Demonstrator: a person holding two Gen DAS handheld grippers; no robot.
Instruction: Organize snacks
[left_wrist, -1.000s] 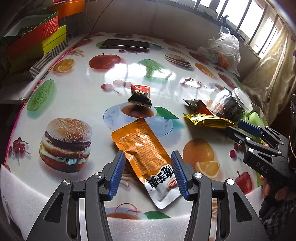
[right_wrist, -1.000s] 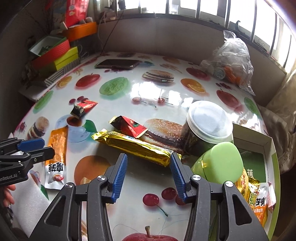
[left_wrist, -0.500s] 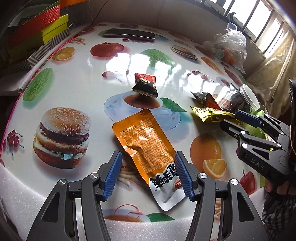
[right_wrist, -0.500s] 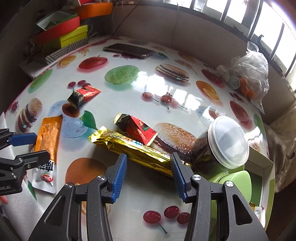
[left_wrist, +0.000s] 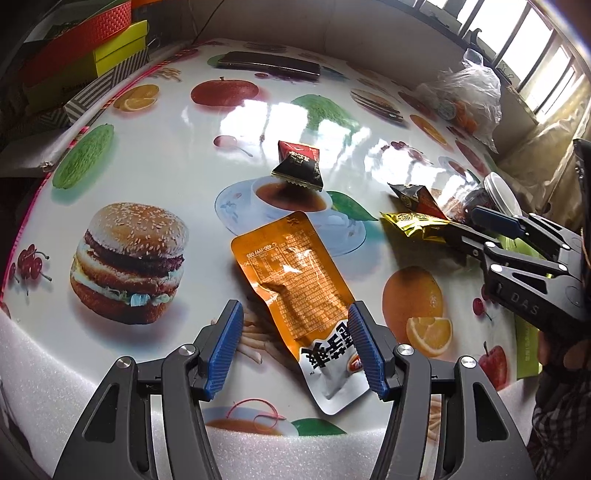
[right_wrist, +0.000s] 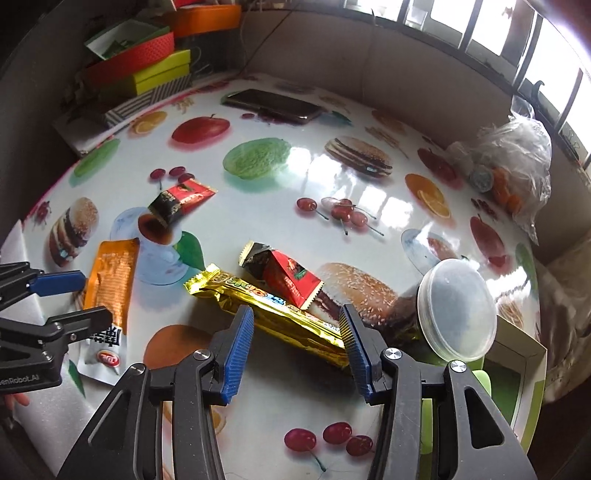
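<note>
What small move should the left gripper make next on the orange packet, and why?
Probably lower a little and close. The left gripper is open, its blue pads either side of the white end of the orange packet, which lies flat on the table, not yet pinched. The right gripper is also open, over the gold bar, so neither holds a snack yet.

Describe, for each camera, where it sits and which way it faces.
Left wrist: on the left claw, facing the orange pouch; right claw at right.
Right wrist: on the right claw, facing the gold bar; left claw at left.
Shared: pouch, gold bar, the phone.
</note>
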